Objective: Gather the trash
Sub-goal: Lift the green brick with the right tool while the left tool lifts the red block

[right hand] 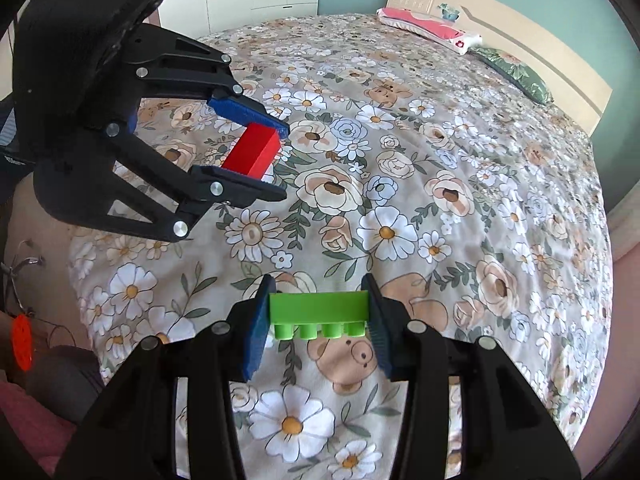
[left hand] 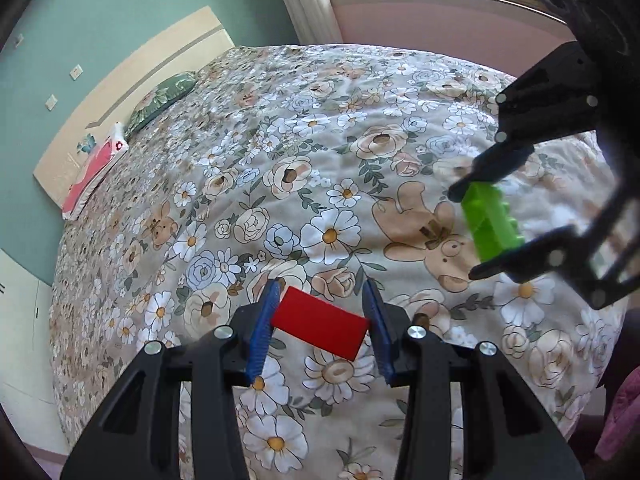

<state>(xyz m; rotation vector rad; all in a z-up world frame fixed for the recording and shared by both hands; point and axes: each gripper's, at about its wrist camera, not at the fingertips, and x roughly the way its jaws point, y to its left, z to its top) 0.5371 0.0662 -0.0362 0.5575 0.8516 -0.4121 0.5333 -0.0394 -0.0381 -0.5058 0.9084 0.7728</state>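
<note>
left hand-held gripper [left hand: 320, 316] pinching red block [left hand: 320, 328], right hand-held gripper [right hand: 318, 312] pinching green brick [right hand: 319, 314], floral bedspread [left hand: 320, 152]

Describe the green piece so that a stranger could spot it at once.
Above the flowered bedspread, near the bed's foot, the right gripper grips a green toy brick between its blue jaws. Unlike the smooth red block in the left gripper, it has a row of studs.

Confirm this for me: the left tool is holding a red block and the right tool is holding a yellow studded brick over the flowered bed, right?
Not quite. The right tool holds a green studded brick, not yellow; the right wrist view shows it. The rest stands.
</note>
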